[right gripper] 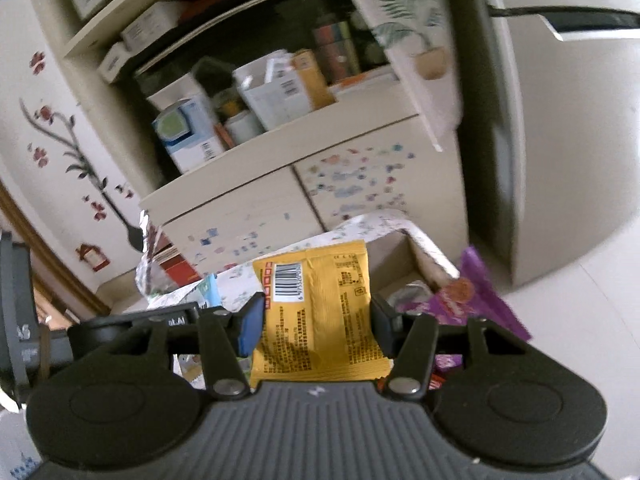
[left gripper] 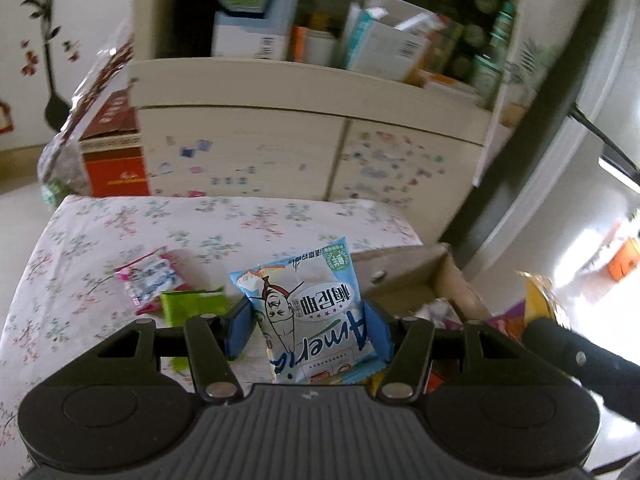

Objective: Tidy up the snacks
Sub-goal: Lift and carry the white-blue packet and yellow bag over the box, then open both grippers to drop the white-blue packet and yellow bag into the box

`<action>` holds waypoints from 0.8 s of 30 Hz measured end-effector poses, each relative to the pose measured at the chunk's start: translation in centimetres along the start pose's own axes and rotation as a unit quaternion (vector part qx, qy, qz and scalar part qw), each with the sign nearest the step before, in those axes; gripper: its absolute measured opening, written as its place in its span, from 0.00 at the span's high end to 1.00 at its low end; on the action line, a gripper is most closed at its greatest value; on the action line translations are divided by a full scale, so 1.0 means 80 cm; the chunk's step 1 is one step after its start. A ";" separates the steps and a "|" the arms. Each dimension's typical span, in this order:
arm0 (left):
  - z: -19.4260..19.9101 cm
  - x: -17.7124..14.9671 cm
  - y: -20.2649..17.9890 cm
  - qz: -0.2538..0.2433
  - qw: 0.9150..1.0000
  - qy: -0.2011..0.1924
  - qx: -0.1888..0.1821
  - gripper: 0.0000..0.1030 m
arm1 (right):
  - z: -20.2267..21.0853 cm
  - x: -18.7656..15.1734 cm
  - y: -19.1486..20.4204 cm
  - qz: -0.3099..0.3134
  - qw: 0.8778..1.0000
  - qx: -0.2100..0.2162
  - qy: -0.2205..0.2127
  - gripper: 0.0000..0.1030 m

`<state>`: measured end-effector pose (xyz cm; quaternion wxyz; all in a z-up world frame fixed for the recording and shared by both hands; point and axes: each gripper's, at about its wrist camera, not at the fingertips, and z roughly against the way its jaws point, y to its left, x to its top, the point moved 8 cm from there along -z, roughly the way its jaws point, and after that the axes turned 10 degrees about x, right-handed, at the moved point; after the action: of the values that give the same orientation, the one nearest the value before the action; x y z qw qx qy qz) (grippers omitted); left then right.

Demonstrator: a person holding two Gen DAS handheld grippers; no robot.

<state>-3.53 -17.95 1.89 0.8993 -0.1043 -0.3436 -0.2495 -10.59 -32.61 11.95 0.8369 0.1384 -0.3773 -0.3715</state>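
Observation:
My left gripper (left gripper: 307, 330) is shut on a light blue snack packet (left gripper: 308, 312) and holds it upright above the floral table (left gripper: 100, 232). A pink sweets packet (left gripper: 150, 280) and a green packet (left gripper: 192, 304) lie on the table to the left of it. My right gripper (right gripper: 318, 324) is shut on a yellow snack packet (right gripper: 320, 312), barcode side up. A cardboard box (left gripper: 424, 276) stands at the table's right end; in the right wrist view the box (right gripper: 396, 256) is just behind the yellow packet. A purple packet (right gripper: 472, 304) sticks out of it.
A cream cabinet (left gripper: 312, 144) with stickered doors stands behind the table, its open shelf full of cartons. A red box (left gripper: 112, 160) and a crinkled bag sit to the left. The other gripper's dark handle (left gripper: 580, 360) is at the right. White floor lies to the right.

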 end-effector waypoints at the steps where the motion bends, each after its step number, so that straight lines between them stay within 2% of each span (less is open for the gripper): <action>1: 0.000 -0.003 -0.008 -0.007 1.000 -0.001 -0.003 0.38 | 0.001 0.001 -0.005 -0.006 1.000 -0.003 -0.001 0.46; 14: -0.009 -0.038 -0.068 -0.061 0.997 0.017 -0.033 0.38 | 0.004 0.004 -0.040 -0.052 0.998 -0.025 -0.007 0.46; 21: -0.004 -0.064 -0.101 -0.100 0.992 0.035 -0.073 0.37 | 0.001 0.003 -0.052 -0.074 0.997 -0.030 -0.003 0.45; 24: 0.001 -0.068 -0.109 -0.112 0.990 0.030 -0.082 0.20 | -0.001 0.002 -0.057 -0.082 0.996 -0.036 -0.003 0.44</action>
<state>-11.61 -23.33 -1.51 0.8642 -0.1307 -0.3041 -0.3790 -12.81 -35.85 9.69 0.8071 0.1371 -0.3535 -0.4526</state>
